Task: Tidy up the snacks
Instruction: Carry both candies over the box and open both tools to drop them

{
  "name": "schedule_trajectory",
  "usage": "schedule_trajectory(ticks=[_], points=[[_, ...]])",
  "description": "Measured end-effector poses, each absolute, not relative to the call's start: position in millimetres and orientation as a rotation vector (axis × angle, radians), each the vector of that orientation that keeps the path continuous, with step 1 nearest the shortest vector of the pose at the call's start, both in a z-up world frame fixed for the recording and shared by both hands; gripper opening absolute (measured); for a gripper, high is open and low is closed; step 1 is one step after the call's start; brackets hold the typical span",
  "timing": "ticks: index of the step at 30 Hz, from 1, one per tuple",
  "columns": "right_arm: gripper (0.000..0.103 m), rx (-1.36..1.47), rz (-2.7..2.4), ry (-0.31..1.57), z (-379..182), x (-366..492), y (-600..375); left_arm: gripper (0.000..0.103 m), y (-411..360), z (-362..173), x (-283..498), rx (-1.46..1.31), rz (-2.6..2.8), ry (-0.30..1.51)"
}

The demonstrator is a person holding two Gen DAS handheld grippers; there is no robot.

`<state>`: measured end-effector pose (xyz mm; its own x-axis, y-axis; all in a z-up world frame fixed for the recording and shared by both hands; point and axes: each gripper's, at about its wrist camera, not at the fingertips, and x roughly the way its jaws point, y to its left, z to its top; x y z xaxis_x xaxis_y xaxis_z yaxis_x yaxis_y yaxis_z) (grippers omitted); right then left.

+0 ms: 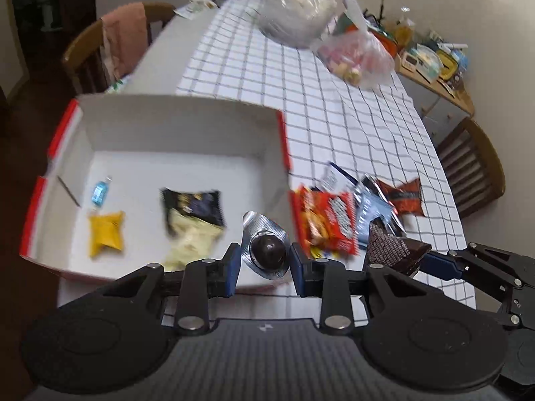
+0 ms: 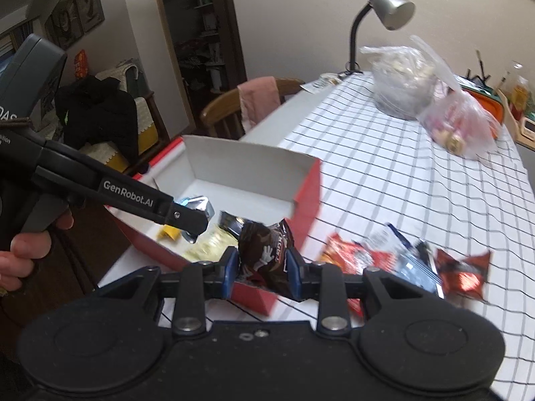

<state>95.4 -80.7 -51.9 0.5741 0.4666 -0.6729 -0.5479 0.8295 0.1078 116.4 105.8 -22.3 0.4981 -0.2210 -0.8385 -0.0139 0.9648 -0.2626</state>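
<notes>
My left gripper (image 1: 265, 260) is shut on a silver foil pack with a dark round chocolate (image 1: 267, 252), held above the near right corner of the red-and-white box (image 1: 187, 123). In the box lie a yellow packet (image 1: 106, 234), a small blue sweet (image 1: 99, 192) and a black-and-cream bag (image 1: 192, 217). My right gripper (image 2: 262, 262) is shut on a dark brown snack bag (image 2: 267, 250), lifted over the box's near edge (image 2: 250, 297). The same brown bag (image 1: 391, 247) shows in the left wrist view. More snack packs (image 1: 329, 222) lie on the checked cloth right of the box.
Two clear plastic bags (image 1: 294, 10) (image 1: 357, 56) sit at the far end of the checked tablecloth (image 1: 334, 117). A desk lamp (image 2: 384, 3) stands at the back. Wooden chairs (image 1: 474, 163) (image 1: 110, 40) flank the table. A person's hand (image 2: 20, 257) grips the left tool.
</notes>
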Motion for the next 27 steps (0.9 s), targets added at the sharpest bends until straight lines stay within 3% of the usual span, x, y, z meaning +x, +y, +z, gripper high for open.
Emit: schedule_trajectory(ticks=[14,27], points=[[0.030,-0.137,0.549,0.811,-77,146,0,0.030,201,-29,148,-0.190,-0.039,1.036],[0.030,-0.203,0.522,0.925,-121,200,47,0.030,223,-80,203,-0.067,0.016,1.176]])
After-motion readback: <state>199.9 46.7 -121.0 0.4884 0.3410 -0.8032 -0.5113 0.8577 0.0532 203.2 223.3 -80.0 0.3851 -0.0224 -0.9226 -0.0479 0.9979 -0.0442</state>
